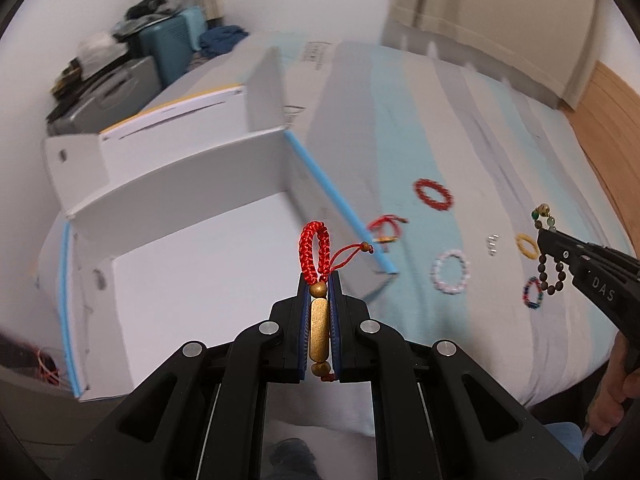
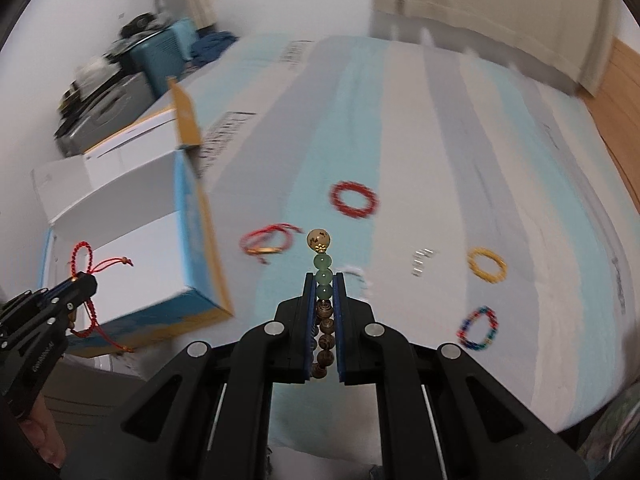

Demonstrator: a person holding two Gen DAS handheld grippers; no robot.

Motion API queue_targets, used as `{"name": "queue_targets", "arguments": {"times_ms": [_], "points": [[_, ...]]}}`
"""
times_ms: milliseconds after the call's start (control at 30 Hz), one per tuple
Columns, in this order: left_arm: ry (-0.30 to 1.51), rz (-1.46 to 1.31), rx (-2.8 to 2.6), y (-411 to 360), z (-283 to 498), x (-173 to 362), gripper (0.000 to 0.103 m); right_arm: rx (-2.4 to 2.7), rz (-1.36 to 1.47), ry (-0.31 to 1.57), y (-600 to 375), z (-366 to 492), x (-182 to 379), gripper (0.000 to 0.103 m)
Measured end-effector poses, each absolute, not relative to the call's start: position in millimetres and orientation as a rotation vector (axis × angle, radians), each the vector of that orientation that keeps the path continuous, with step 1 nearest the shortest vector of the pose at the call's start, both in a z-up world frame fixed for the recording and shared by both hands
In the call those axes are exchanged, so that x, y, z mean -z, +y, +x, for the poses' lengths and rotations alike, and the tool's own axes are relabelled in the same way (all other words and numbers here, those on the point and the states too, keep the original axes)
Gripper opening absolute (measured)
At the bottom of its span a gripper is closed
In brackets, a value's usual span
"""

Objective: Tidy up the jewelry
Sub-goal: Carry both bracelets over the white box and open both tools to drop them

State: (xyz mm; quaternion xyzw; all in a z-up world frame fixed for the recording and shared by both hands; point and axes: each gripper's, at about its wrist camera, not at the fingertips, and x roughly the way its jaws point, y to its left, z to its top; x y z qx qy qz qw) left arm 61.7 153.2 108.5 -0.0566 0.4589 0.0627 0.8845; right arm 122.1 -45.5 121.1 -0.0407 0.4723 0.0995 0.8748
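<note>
Striped bedsheet, open white box, cluttered corner, curtain

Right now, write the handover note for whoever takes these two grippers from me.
Left gripper: shut on the red braided bracelet with the gold bar, above the open white box.
Right gripper: shut on the dark bead bracelet with green beads, over the striped bed cover.
Still lying on the cover: red bead ring, red cord bracelet, yellow ring, multicolour ring, pink-white ring, small silver pieces.
Done: two pieces picked up.
Left: put both away, then likely collect the rest.
</note>
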Motion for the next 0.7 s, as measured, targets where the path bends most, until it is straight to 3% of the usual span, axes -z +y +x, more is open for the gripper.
{"name": "queue_targets", "arguments": {"times_ms": [700], "points": [[1.006,-0.243,-0.394,321,16,-82,0.007,-0.512,-0.247,1.032,160,125,-90,0.007]]}}
